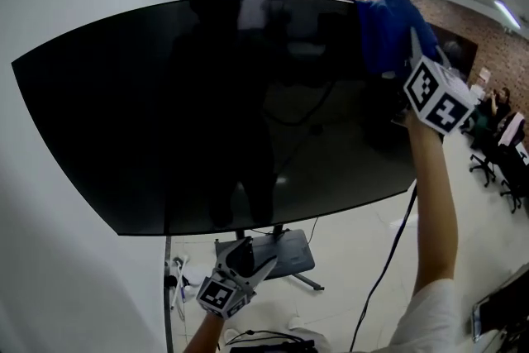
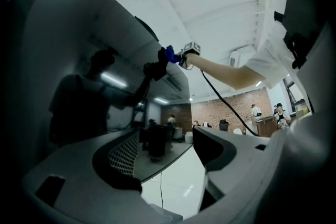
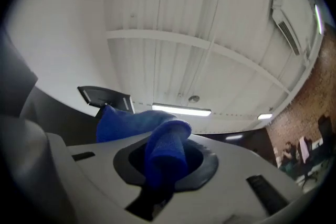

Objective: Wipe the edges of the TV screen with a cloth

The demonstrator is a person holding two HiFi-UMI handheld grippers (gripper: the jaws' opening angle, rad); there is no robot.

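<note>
While the dark TV screen fills most of the head view, its stand rests on the floor beneath, and a brick wall with seated people lies far right. A black cable hangs beside the raised right arm. The blue cloth sits at the screen's top right corner, clamped in the right hand-held gripper. The left hand-held gripper hangs below the screen's lower edge, jaws apart and empty. The right gripper view alone shows the cloth folded between the jaws.

TV screen top-right corner hidden behind cloth; stand base partly behind left claw.
</note>
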